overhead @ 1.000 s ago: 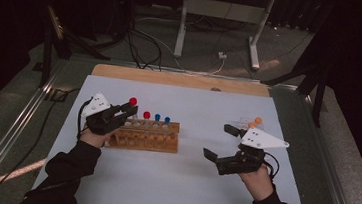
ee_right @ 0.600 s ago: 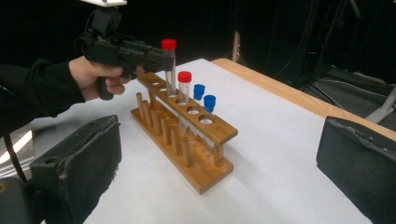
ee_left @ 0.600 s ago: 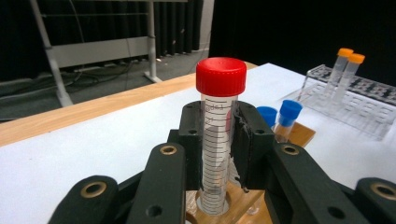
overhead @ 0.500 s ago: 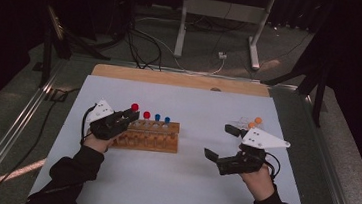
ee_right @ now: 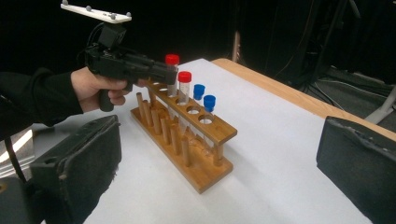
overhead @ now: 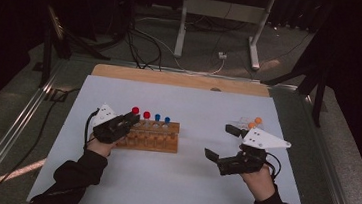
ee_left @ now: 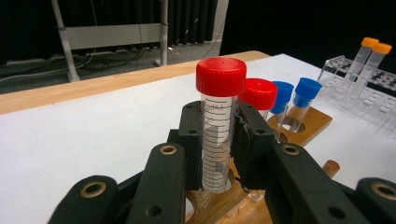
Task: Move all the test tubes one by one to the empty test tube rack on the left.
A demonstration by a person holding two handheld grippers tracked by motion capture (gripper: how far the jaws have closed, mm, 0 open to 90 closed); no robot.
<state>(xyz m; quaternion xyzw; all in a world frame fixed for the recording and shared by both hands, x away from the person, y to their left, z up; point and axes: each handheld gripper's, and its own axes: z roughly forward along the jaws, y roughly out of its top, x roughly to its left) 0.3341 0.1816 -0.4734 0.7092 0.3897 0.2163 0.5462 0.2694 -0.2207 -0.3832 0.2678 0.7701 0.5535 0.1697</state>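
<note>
A white table [overhead: 170, 191] is sitting in a dark room, seen from above; the left gripper [overhead: 128, 122] is reaching the wooden rack [overhead: 151, 140]. Its own view is showing the jaws pinching a red-capped tube [ee_left: 218, 135] standing in the rack. The right gripper [ee_right: 219, 172] is hanging spread wide, facing the rack.

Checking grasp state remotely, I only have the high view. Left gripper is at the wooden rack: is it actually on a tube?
Observer: Yes. In the left gripper view the left gripper is shut on the red-capped tube, pads against its clear graduated wall below the cap.
Operator: Is the tube out of the rack?
Observer: No. Its lower end sits in a hole of the wooden rack.
Operator: Right gripper?
Observer: The right gripper is open, jaws wide apart with nothing between them, facing the rack.
</note>
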